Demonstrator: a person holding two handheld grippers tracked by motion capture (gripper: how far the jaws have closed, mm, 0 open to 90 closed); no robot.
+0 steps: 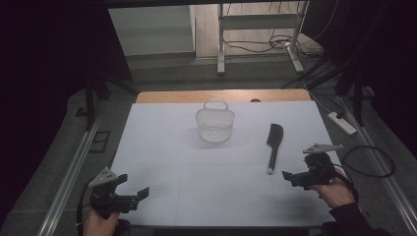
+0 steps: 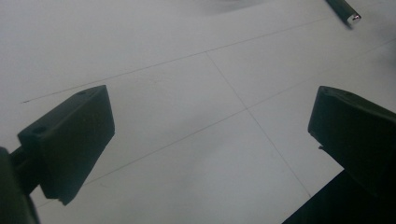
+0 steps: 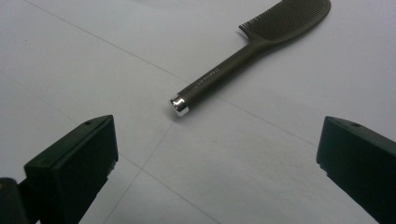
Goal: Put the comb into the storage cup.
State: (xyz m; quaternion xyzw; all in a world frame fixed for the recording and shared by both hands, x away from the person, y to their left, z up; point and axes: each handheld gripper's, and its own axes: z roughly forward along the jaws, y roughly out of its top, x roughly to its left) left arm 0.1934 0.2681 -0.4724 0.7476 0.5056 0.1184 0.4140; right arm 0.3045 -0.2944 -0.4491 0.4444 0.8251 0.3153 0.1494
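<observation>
A black comb [image 1: 273, 141] with a long handle and a silver end cap lies flat on the white table [image 1: 162, 147], right of centre. In the right gripper view the comb [image 3: 247, 51] points its handle end toward me, just ahead of the wide-apart jaws. My right gripper [image 1: 295, 178] is open, low over the table a little right of the comb's handle end. A white wire basket [image 1: 215, 123] with a handle stands upright at the middle back. My left gripper [image 1: 134, 189] is open at the front left corner, with bare table between its jaws [image 2: 205, 135]; the comb's handle tip [image 2: 346, 11] peeks in far off.
A wooden strip [image 1: 223, 95] edges the table's far side. Metal rails run along both sides on the floor. A power strip [image 1: 342, 123] and a looped cable [image 1: 369, 160] lie on the floor at the right. A desk frame with cables stands beyond.
</observation>
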